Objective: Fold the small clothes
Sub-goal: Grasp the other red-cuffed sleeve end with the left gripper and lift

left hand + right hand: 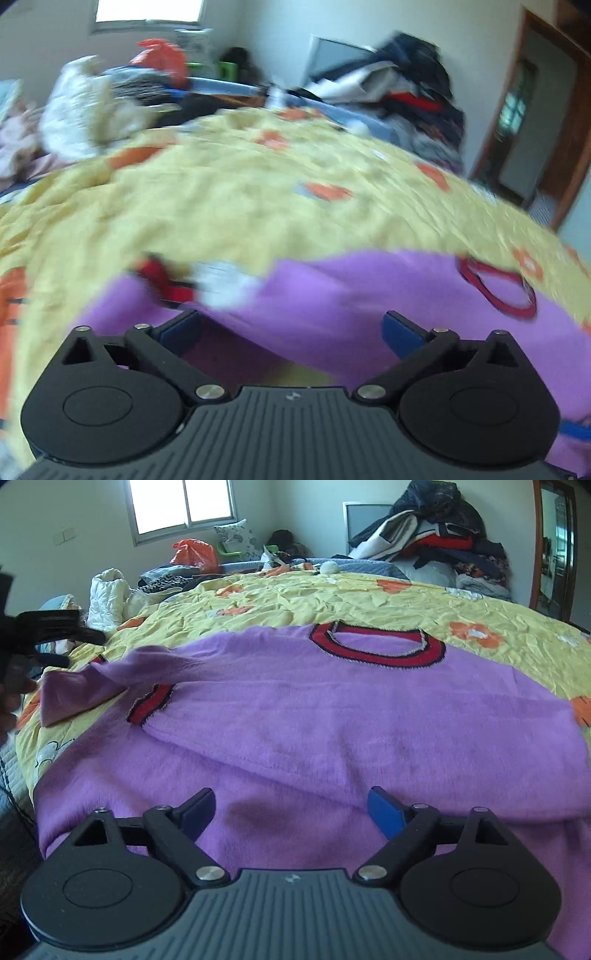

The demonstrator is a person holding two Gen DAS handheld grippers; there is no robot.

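My right gripper (291, 810) spread wide over the purple sweater (332, 716) lying flat on the yellow bedspread (332, 594), my left gripper (291, 332) also spread at its blurred edge, open bedspread beyond the red collar (376, 642).

A small purple fleece sweater (332, 716) with a red, black-edged collar (376, 646) and matching cuff (149, 705) lies flat on the yellow flowered bedspread (332, 598), one sleeve folded across its body, the other (92, 686) trailing off left.
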